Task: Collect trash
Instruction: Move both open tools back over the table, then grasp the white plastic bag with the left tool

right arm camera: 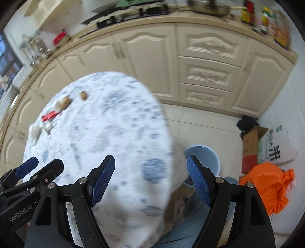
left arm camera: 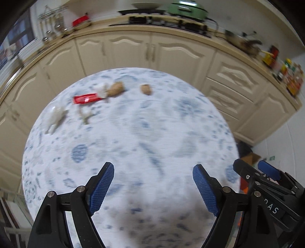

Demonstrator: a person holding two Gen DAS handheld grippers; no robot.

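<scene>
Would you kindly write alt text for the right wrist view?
An open, empty right hand-held gripper hangs over a round table with scattered trash, including a red wrapper. A blue bin stands on the floor beside it.

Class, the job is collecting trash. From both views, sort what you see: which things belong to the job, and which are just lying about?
Belong to the job:
red wrapper
crumpled white tissue
brown scraps
blue bin on the floor
left hand-held gripper, open
right hand-held gripper, open

Just lying about:
green pot
cardboard box
orange bag
</scene>
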